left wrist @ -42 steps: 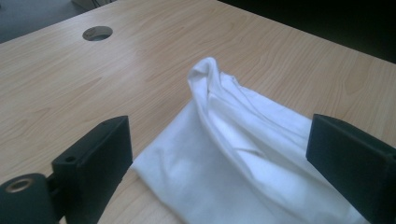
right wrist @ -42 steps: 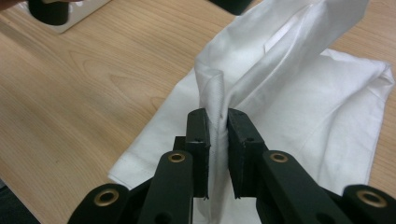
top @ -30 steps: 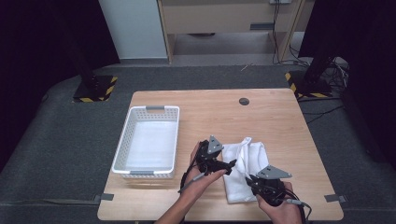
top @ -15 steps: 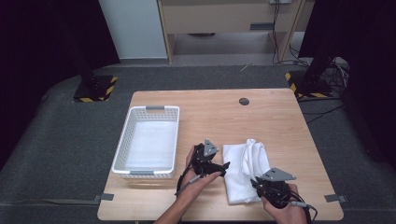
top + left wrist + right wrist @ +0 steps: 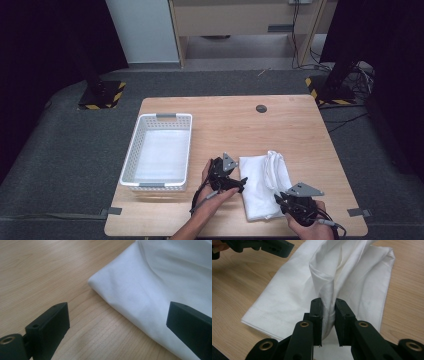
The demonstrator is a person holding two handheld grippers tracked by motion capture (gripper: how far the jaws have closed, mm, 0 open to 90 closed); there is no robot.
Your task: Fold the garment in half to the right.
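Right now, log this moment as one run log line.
right gripper: shut on a fold of the white cloth | left gripper: open beside cloth edge | white basket: left on wooden table

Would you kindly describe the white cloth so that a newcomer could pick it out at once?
On the wooden table, look right of the white plastic basket, near the front edge. The white cloth lies there folded between the left gripper and the right gripper, which pinches up a fold; it is the one soft, rumpled thing there.
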